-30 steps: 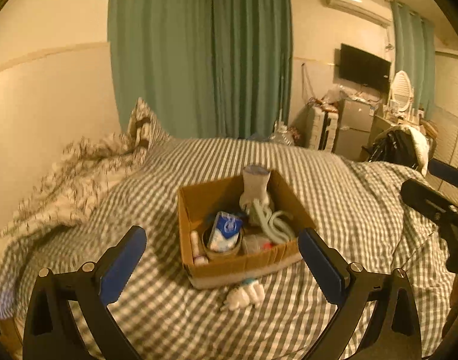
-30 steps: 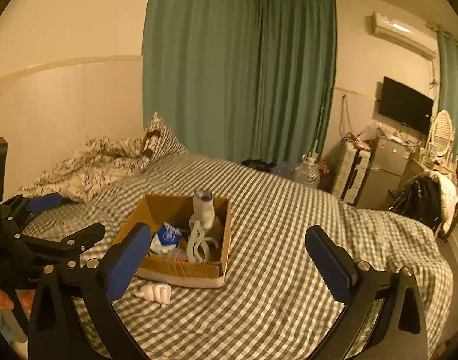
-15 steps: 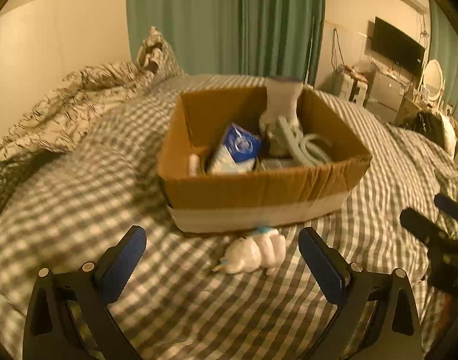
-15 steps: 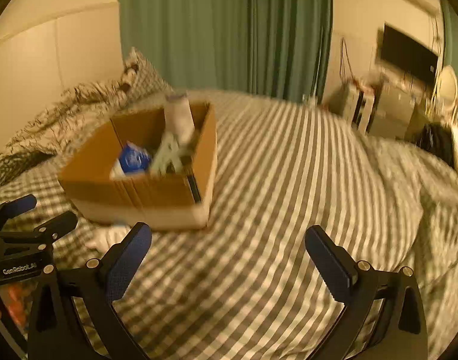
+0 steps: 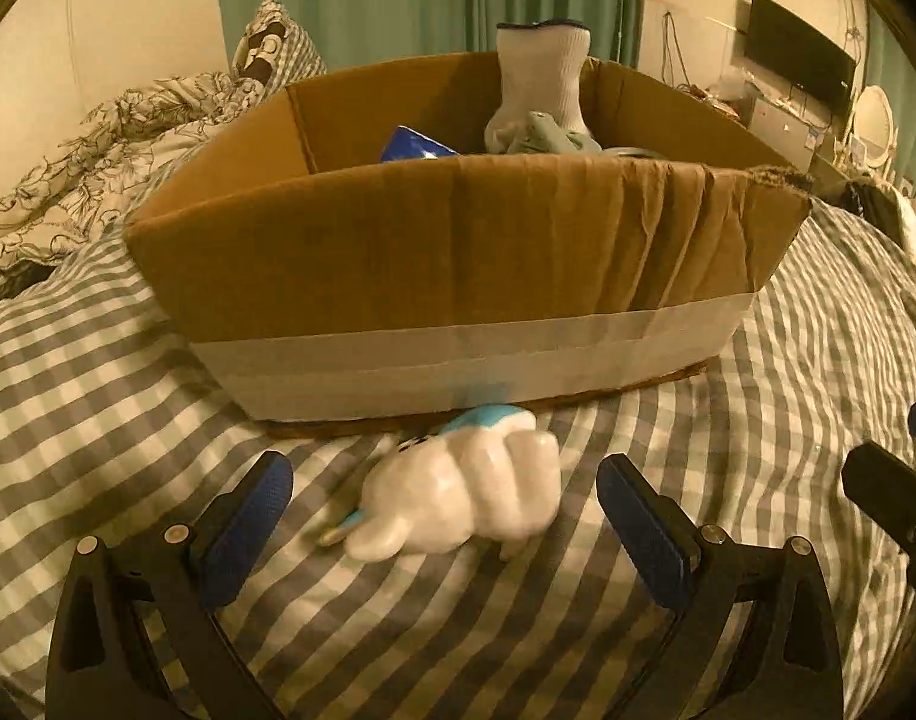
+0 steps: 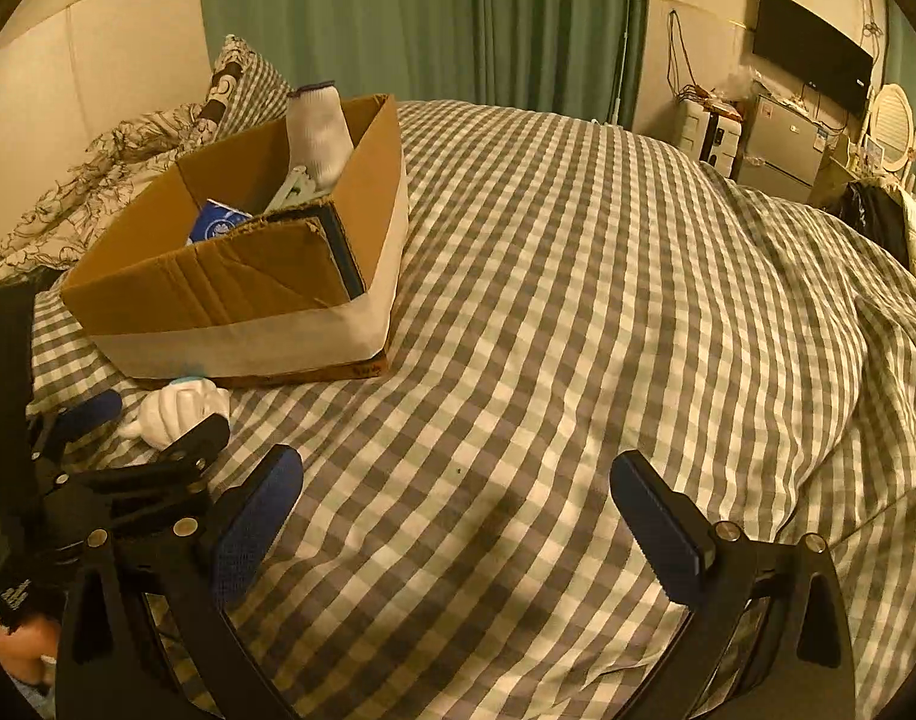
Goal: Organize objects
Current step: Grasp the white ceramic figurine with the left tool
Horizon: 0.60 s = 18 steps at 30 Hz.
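A grey-and-white checked bedcover (image 5: 98,384) spreads under warm light, green curtains (image 6: 398,12) behind. On it, just in front of the cardboard box (image 5: 458,252), lies a white toy (image 5: 464,498) shaped like a lumpy gloved fist with a blue cuff; its long axis runs from the cuff near the box down-left to a small stub. The left gripper (image 5: 443,516) stands wide apart on either side of it, not touching. The right gripper (image 6: 458,510) hangs wide and empty over bare cover.

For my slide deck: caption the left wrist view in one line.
Open left gripper frames a white toy lying on the checked bedspread before the cardboard box.
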### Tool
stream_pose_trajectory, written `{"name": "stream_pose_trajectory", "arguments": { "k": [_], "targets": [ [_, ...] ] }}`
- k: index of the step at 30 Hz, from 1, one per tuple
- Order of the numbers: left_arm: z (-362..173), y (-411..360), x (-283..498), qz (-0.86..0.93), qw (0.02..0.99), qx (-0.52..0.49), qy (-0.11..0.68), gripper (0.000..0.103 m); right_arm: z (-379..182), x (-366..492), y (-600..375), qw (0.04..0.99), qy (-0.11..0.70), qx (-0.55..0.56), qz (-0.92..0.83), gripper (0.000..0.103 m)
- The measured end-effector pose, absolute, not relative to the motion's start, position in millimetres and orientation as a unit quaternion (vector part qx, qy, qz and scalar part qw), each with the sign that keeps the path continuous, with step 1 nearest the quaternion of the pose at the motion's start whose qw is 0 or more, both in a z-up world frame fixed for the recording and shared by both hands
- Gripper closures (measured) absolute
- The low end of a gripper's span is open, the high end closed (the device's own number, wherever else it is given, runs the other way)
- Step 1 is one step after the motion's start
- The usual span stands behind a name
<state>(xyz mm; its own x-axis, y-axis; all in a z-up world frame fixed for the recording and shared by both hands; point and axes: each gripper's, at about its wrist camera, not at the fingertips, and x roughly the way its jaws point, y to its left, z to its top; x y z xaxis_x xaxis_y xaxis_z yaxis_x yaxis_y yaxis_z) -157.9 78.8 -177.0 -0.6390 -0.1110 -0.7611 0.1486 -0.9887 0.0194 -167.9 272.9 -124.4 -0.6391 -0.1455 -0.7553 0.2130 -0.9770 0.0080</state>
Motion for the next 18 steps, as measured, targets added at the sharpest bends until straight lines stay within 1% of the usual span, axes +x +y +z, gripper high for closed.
{"name": "stream_pose_trajectory", "arguments": {
  "k": [5,7,8,9,10,14,18],
  "targets": [
    [-189,88,-166,-0.901,0.068,0.428,0.013,0.002,-127,-169,273,0.096,0.035,0.418,-0.903,0.000],
    [-193,88,-167,-0.899,0.075,0.430,0.014,0.015,-127,-168,274,0.093,0.036,0.416,-0.904,0.000],
    [-194,87,-167,-0.898,0.073,0.433,0.016,0.019,-126,-167,274,0.091,0.036,0.414,-0.905,0.000],
    [-195,86,-167,-0.897,0.067,0.436,0.022,0.029,-125,-166,274,0.090,0.036,0.411,-0.907,0.000],
    [-195,84,-167,-0.897,0.065,0.437,0.024,0.036,-125,-165,274,0.090,0.036,0.409,-0.908,0.000],
    [-188,78,-158,-0.897,0.053,0.437,0.035,0.037,-121,-160,276,0.085,0.032,0.400,-0.912,0.000],
    [-174,78,-138,-0.900,0.041,0.434,0.026,0.037,-116,-150,277,0.082,0.029,0.389,-0.917,0.000]
  ]
}}
